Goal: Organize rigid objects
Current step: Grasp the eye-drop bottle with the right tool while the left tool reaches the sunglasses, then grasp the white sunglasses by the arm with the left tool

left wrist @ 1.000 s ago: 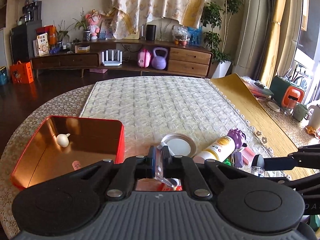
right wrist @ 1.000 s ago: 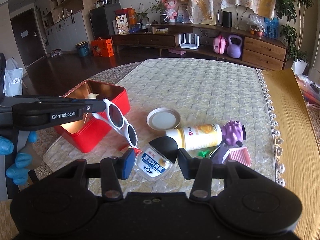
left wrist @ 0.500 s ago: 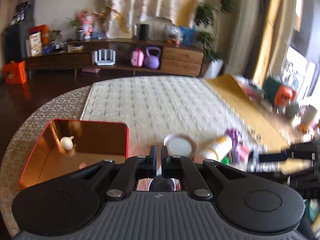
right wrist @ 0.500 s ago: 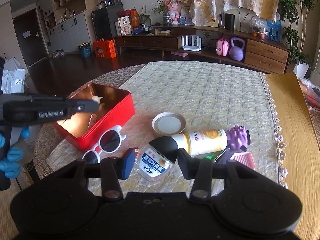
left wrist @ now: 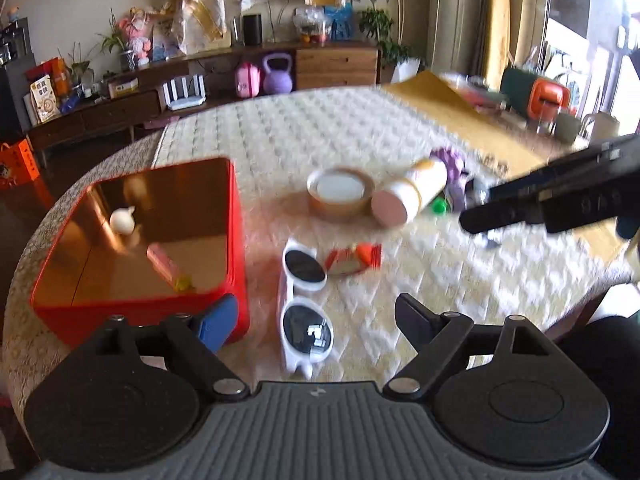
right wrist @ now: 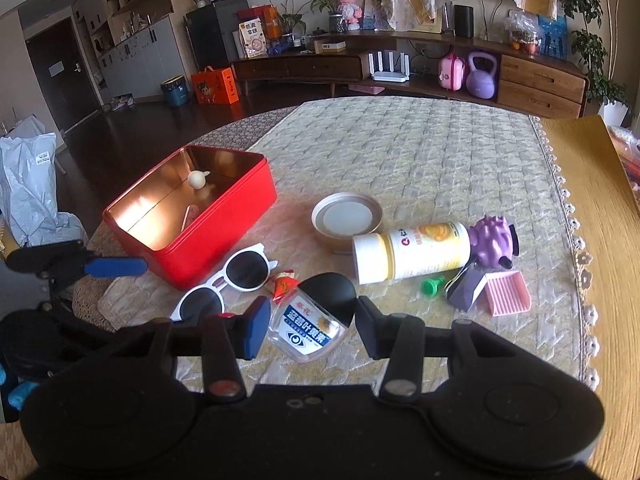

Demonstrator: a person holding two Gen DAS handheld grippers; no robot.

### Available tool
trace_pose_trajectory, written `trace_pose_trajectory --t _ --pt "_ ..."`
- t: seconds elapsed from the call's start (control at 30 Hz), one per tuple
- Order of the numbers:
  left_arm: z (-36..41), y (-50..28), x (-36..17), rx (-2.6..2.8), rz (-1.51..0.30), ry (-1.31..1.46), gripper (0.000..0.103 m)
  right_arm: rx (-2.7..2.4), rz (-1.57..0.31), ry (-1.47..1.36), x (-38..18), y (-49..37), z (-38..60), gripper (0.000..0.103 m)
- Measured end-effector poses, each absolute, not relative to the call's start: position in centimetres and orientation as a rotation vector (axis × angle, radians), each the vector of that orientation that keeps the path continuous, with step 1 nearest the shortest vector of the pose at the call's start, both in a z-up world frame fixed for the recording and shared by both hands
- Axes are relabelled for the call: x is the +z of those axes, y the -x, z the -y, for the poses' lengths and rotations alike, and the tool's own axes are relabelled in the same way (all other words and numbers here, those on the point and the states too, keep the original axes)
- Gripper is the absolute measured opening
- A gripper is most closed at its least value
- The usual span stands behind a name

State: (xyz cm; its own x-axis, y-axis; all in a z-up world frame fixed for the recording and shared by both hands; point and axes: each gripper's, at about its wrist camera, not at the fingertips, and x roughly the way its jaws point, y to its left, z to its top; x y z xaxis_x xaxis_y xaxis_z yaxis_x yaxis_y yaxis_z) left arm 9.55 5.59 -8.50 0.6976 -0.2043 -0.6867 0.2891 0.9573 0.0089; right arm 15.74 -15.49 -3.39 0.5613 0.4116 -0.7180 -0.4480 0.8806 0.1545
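White sunglasses (left wrist: 306, 300) lie flat on the quilted cloth just right of the red tin (left wrist: 236, 248). My left gripper (left wrist: 316, 322) hangs over them; its jaws are opening wide, one finger on each side, and neither pad touches the frame. In the right wrist view the sunglasses (right wrist: 236, 276) lie beside the tin (right wrist: 224, 236). My right gripper (right wrist: 311, 330) is shut on a small clear bottle (right wrist: 310, 324) with a black cap and blue label. A white bulb-shaped piece (left wrist: 122, 220) and a pink item (left wrist: 160, 260) lie inside the tin.
On the cloth lie a round lid (right wrist: 347, 216), a yellow-and-white bottle (right wrist: 412, 252) on its side, a purple spiky toy (right wrist: 494, 240), a pink comb-like piece (right wrist: 508, 292), a green bit (right wrist: 432, 285) and a red wrapper (right wrist: 286, 282). Bare wooden tabletop (right wrist: 592, 200) runs along the right.
The left gripper, shut on the sunglasses a second ago, has dropped lower and sprung open. The sunglasses now lie on the cloth beside the tin. The right gripper still holds the small bottle.
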Motion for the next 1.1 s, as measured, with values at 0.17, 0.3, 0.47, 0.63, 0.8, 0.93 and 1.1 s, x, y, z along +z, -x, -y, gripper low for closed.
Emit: trace_pose_trajectory --t 0.17,0.3,0.47,0.63,0.8,0.93,1.1 --pt "-5.0 -9.4 -10.8 -0.231 -0.776 -0.137 0.086 0.508 -0.845 0.037 -3.9 -15.7 15.5 0.046" --pt "-3.8 -9.7 -12.1 -0.211 -0.777 -0.18 0.085 0.506 -0.855 0.033 -4.1 -15.8 15.7 0.046" --pt "-2.8 -10.7 -13.0 -0.187 -0.781 -0.205 0.068 0.503 -0.864 0.026 -4.4 -16.0 16.0 0.046" --pt "-2.6 -11.6 -13.3 -0.169 -0.782 -0.199 0.065 0.505 -0.871 0.025 -4.6 -16.1 16.0 0.046" --pt "-2.9 -12.3 -13.4 -0.194 -0.794 -0.148 0.053 0.506 -0.877 0.022 -4.8 -16.3 16.0 0.046" --pt "-2.9 -12.4 -13.4 -0.212 -0.798 -0.139 0.039 0.504 -0.884 0.019 -5.0 -16.4 16.1 0.046" --pt "-2.8 -12.6 -13.3 -0.205 -0.8 -0.129 0.037 0.504 -0.886 0.019 -5.1 -16.4 16.1 0.046"
